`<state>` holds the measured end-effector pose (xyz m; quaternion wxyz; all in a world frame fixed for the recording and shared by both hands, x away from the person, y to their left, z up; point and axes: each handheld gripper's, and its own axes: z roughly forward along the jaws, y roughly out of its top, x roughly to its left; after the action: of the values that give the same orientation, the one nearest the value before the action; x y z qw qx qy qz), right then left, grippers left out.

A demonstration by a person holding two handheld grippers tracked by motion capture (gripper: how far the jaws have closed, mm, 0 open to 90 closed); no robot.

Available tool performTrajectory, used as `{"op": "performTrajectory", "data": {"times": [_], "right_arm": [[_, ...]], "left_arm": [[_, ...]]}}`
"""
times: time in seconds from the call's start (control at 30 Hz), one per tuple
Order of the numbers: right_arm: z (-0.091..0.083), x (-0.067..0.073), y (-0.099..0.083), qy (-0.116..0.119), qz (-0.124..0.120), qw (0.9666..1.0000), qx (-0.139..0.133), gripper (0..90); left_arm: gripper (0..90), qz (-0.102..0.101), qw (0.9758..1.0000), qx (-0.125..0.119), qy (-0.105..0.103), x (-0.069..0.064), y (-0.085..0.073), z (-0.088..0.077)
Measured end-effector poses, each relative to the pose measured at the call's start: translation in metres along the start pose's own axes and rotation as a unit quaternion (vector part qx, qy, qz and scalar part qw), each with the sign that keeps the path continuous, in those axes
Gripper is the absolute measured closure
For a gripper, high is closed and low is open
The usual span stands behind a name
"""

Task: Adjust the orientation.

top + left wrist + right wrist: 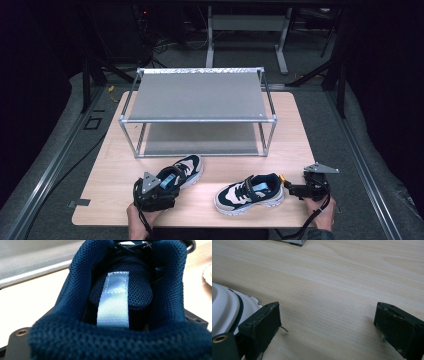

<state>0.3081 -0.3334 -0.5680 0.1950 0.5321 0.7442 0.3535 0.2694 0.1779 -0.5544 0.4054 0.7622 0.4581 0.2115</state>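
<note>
In the high view, a light wooden table [110, 165] is seen with a two-tier metal shoe rack [197, 112] set toward its far side, both grey shelves bare. Two navy and white sneakers are placed on the near half of the table, well apart from each other. The left sneaker [184, 171] is pointed toward the rack with its toe close to the lower shelf's front edge, and its heel is met by the left gripper [159, 192], which is held in the person's left hand [136, 220] at the table's near edge. The right sneaker [250, 194] is laid sideways, toe to the left, and the right gripper [296, 189] is held just beside its heel by the right hand [322, 212]. In the left gripper view, the sneaker's padded navy collar [120, 340] is seen pressed up against the camera, with the light blue pull loop [113, 300] on the tongue beyond it; whether the jaws are closed on the heel cannot be told. In the right gripper view, the two black jaws are seen spread wide apart over bare wood, nothing being held between them, and the white sole edge [227, 307] of the right sneaker is seen just beside the jaw at the left.
</note>
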Motion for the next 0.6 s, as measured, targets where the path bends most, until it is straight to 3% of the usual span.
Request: {"op": "performTrajectory", "data": {"times": [0.17, 0.6], "right_arm": [[0.000, 0.001, 0.000, -0.005, -0.001, 1.0000, 0.001, 7.2], [-0.001, 0.000, -0.001, -0.005, 0.002, 1.0000, -0.007, 6.3]], "left_arm": [[20.8, 0.009, 0.9999, -0.010, 0.006, 0.000, -0.002, -0.002], [24.2, 0.023, 0.9990, -0.037, -0.011, -0.005, 0.003, -0.012]]}}
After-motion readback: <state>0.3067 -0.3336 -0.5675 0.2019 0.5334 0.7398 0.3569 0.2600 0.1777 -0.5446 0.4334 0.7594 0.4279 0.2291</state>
